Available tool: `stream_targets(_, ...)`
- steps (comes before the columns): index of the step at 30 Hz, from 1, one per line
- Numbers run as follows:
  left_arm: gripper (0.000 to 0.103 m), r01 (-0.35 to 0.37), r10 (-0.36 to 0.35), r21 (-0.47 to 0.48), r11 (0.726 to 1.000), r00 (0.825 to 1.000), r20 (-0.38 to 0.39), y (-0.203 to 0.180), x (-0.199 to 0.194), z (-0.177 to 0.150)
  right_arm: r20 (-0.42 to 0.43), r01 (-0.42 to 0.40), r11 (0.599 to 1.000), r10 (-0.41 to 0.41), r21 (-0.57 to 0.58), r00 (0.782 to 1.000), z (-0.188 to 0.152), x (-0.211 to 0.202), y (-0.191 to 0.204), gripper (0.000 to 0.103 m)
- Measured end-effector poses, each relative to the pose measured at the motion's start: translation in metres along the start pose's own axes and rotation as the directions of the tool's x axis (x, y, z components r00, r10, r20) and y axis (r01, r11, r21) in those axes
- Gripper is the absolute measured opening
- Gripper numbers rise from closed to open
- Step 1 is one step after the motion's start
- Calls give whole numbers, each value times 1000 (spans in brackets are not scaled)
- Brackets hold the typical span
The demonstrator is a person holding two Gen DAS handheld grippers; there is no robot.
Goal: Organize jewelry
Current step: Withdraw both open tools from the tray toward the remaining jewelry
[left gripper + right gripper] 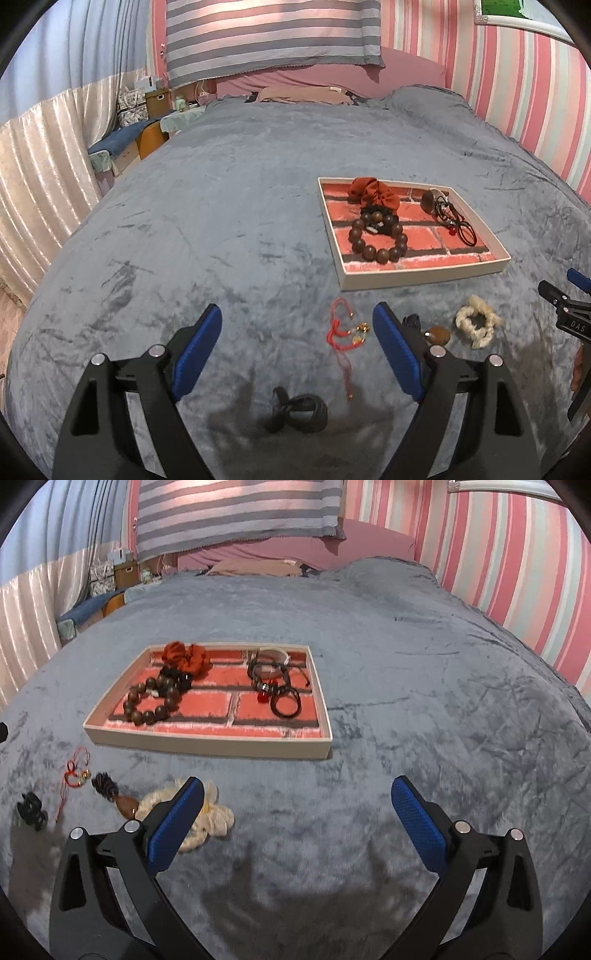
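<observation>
A brick-patterned tray (424, 275) (207, 746) lies on the grey bed. It holds a brown bead bracelet (376, 238) (151, 701), a red scrunchie (375, 192) (186, 655) and black bands with a red bead (448, 218) (275, 686). On the blanket in front lie a red string bracelet (341, 328) (74, 773), a black hair clip (299, 408) (31, 810), an amber pendant with dark tassel (437, 334) (118, 797) and a cream scrunchie (476, 323) (218, 818). My left gripper (297, 332) is open above the blanket, the string bracelet between its fingers. My right gripper (297, 805) is open and empty, its left finger over the cream scrunchie.
The grey blanket (207, 221) covers the whole bed. A striped pillow (273, 33) and pink headboard stand at the far end. Striped wall runs along the right (517, 583). Curtains and boxes (155, 99) are at the left beside the bed.
</observation>
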State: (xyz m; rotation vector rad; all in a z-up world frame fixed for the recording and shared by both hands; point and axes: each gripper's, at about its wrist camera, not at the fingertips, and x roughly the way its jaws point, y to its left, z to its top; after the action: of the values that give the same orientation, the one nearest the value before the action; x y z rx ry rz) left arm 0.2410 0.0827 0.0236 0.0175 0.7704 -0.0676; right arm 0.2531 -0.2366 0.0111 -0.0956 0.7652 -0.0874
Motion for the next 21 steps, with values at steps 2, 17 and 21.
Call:
stream_targets(2,82,-3,3,0,1000,1000,-2,2,0,-4,-15,-2,1000,2,-2,1000,-4,1,2,99)
stream_targets(17,82,50,-50,-1,999,999,-14,-14,7,-17,-46,-44,995,40,-90,998,-28,13,28,99)
stream_targets(21,82,67,-67,7,998,997,-26,-20,12,-17,-74,-77,995,72,-68,995,-28,19,26,98)
